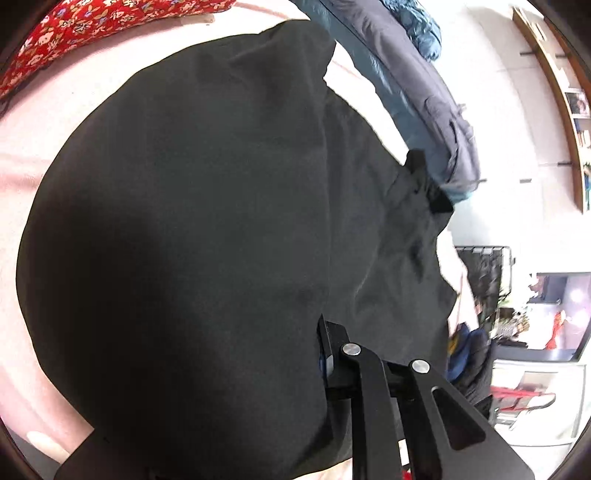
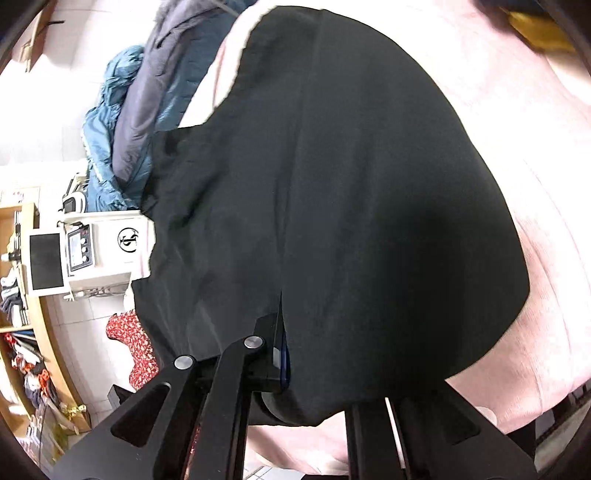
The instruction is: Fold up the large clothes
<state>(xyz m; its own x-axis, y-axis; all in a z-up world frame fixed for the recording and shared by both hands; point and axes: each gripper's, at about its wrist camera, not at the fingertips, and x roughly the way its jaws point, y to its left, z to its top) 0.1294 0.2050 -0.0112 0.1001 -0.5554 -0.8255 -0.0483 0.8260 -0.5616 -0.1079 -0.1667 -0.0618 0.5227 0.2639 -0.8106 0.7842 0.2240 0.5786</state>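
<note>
A large black garment (image 1: 192,221) fills most of the left wrist view and lies over a pink bedsheet (image 1: 22,155). My left gripper (image 1: 321,354) is shut on a fold of the black garment; only its right finger (image 1: 332,343) shows, the other is hidden under the cloth. In the right wrist view the same black garment (image 2: 369,203) covers the pink sheet (image 2: 535,221). My right gripper (image 2: 286,350) is shut on its edge, with the left finger (image 2: 269,339) visible and the other under the fabric.
A red floral cloth (image 1: 74,33) lies at the far side of the sheet and also shows in the right wrist view (image 2: 136,347). Blue and grey bedding (image 1: 417,81) is piled beside the garment. A white machine (image 2: 103,251) and wooden shelves (image 2: 22,332) stand beyond the bed.
</note>
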